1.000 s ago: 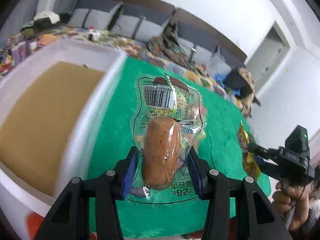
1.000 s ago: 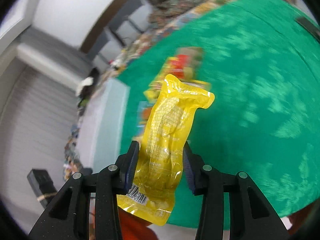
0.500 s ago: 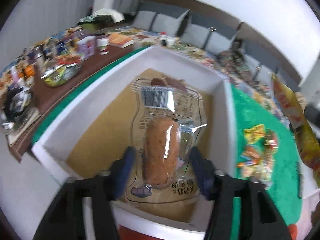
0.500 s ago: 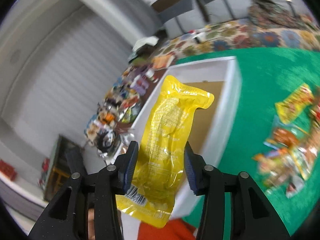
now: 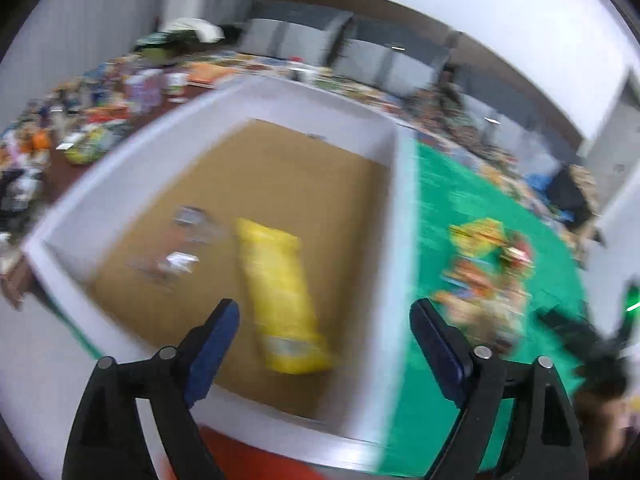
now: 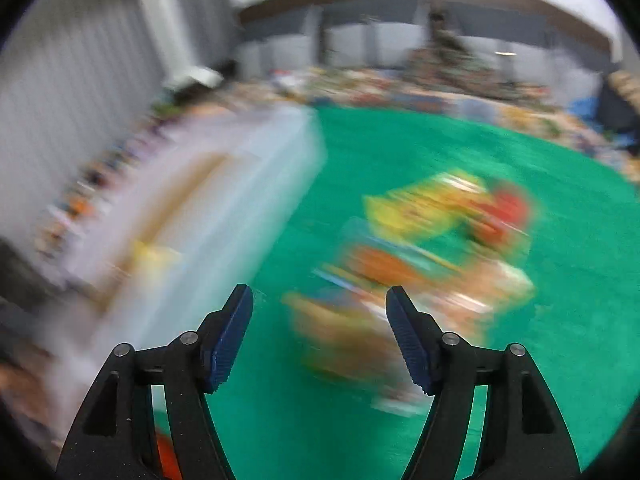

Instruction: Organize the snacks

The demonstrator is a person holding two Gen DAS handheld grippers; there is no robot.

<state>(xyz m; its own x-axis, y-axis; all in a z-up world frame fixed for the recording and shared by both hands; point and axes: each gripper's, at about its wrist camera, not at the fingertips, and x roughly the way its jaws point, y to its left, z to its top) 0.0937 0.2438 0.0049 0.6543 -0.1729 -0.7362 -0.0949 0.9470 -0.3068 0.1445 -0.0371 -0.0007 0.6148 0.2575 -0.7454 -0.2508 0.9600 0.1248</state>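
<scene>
In your left wrist view, the far left and upper left of the frame hold a blurred brown tabletop (image 5: 48, 196) crowded with small jars and wrappers. Across the centre sits the white box (image 5: 400, 208), square with thick smooth walls and a flat, matt cardboard-brown floor. On that floor, left of centre, lies the clear sausage packet (image 5: 184, 240), only a glint of crinkled film in the blur. Beside it lies the yellow packet (image 5: 280, 288), a long glossy pouch running towards the lower edge. Your left gripper (image 5: 324, 332) hangs above the box with its blue ribbed pads far apart and still spreading, gripping nothing. To the right, on fuzzy green cloth (image 5: 460, 184), lies the snack pile (image 5: 488, 276).

In your right wrist view, the box (image 6: 224, 208) smears across the left, a yellow patch inside it. Your right gripper (image 6: 320, 336), at lower centre, is opening and empty. The pile (image 6: 432, 248), a jumble of yellow, orange and red wrappers, lies right of centre on the cloth (image 6: 560, 320).
</scene>
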